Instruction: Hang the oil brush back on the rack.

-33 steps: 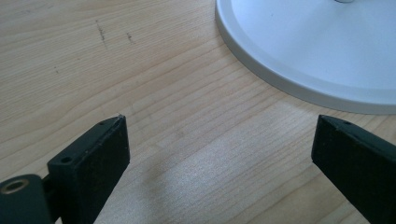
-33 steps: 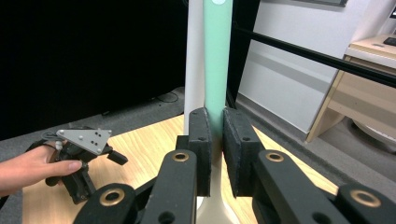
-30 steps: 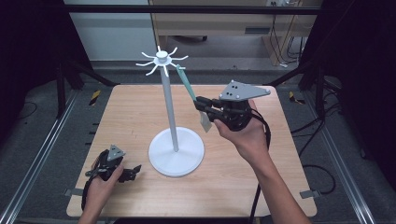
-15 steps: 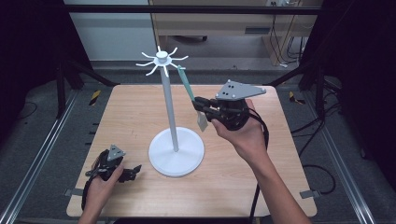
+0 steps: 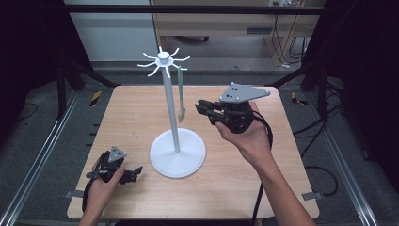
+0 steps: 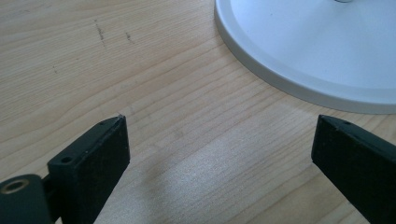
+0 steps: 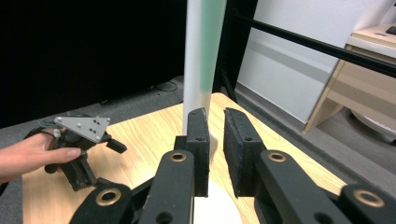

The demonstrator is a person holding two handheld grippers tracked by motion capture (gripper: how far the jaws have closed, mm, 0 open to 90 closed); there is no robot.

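High view: the right hand-held gripper [image 5: 203,109] is held above the desk [image 5: 282,155], its jaws pointing toward the pole of the white stand [image 5: 177,151]. A green spatula [image 5: 180,94] hangs from one of the hooks at the top of the stand; its pale lower end dangles just ahead of this hand-held gripper's jaw tips, clear of them. The stand's round base sits on the desk below and a little beyond the jaws. The left hand-held gripper [image 5: 134,172] rests low at the near edge of the desk, held by the left hand [image 5: 101,186], its jaws pointing at the base of the stand, close to it but not touching.

Left gripper view: the left hand-held gripper [image 6: 219,154] has its jaws spread wide with bare wood between them, so it is released and grasps nothing. The rim of the white stand [image 6: 299,70] curves across the desk [image 6: 93,60] just ahead of the jaws, nearer the right-hand jaw.

Right gripper view: the right hand-held gripper [image 7: 215,140] has its jaws drawn close together with a narrow gap left; they have just been opening a little, and nothing is pinched between the pads. The green spatula [image 7: 210,51] hangs straight ahead, just past the jaw tips, beside the white pole. Farther off, to the left of the jaws, the other hand holds its gripper low on the desk [image 7: 144,130].
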